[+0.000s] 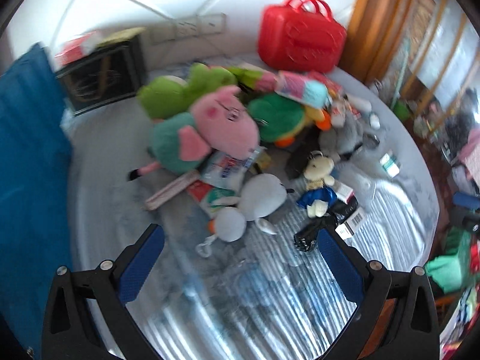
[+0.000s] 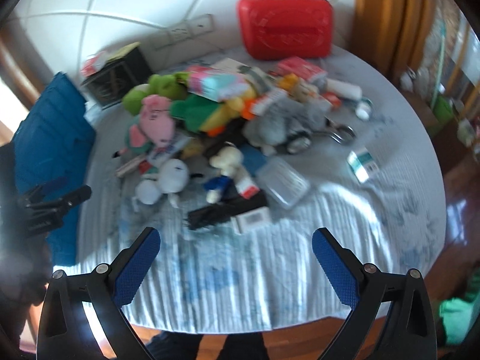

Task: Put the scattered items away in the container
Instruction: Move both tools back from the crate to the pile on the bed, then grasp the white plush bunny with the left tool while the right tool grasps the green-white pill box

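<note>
A heap of items lies on the round cloth-covered table [image 1: 120,180]: a pink pig plush [image 1: 225,123], green plush toys [image 1: 180,90], a grey-white plush [image 1: 261,195], a small bear doll [image 1: 318,171] and boxes. The same pig plush [image 2: 157,120] and bear doll [image 2: 226,162] show in the right wrist view. A shut red case [image 1: 300,39] stands at the table's back, also in the right wrist view [image 2: 285,27]. My left gripper [image 1: 240,240] is open and empty just before the heap. My right gripper [image 2: 235,240] is open and empty, farther back near the front edge.
A blue cushion [image 1: 30,150] lies at the left, also in the right wrist view [image 2: 51,141]. A black box [image 1: 102,75] stands at the back left. Scissors [image 2: 339,132], a clear plastic box [image 2: 283,184] and a small teal-white box [image 2: 361,162] lie to the right. Wooden floor surrounds the table.
</note>
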Tool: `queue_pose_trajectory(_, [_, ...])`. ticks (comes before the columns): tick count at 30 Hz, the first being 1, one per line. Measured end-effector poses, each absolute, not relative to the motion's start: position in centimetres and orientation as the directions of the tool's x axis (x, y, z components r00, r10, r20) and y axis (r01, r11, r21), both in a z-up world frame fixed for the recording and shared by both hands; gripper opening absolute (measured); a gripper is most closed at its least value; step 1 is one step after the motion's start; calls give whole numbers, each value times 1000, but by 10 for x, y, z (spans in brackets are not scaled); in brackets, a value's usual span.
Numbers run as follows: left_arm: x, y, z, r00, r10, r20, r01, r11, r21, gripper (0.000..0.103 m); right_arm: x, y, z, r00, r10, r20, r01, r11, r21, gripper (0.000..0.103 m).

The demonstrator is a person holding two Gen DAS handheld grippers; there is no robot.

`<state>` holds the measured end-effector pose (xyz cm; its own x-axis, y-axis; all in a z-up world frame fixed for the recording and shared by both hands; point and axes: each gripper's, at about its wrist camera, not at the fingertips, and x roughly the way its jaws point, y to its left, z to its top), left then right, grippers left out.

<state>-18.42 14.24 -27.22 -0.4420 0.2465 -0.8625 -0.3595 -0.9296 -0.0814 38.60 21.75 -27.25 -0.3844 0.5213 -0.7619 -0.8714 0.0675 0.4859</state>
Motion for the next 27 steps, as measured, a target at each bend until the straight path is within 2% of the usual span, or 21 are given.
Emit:
queue_pose_trajectory(9, [-229, 198, -349, -427, 157, -891, -413, -910, 37, 103, 424, 232, -337, -362, 454, -814, -884, 110, 455, 103])
queue_pose_trajectory(18, [-257, 216, -410, -367, 96, -925, -382, -922, 56, 102, 470, 277, -398, -306, 428, -850, -907, 141, 397, 103])
queue_pose_trajectory(23, [-257, 229, -423, -360, 54, -931, -398, -912, 101, 91, 500, 325, -442, -239, 405, -883, -924, 186, 335, 103])
queue_pose_trajectory(25, [-256, 228, -417, -373, 69, -925, -395, -914, 92, 72, 507, 345, -456, -232, 401, -886, -926, 189, 328, 103])
queue_pose_trajectory(27, [-255, 225, -414, -366, 85, -927, -390, -918, 70, 67, 508, 360, -465, -217, 399, -891, -934, 180, 308, 103])
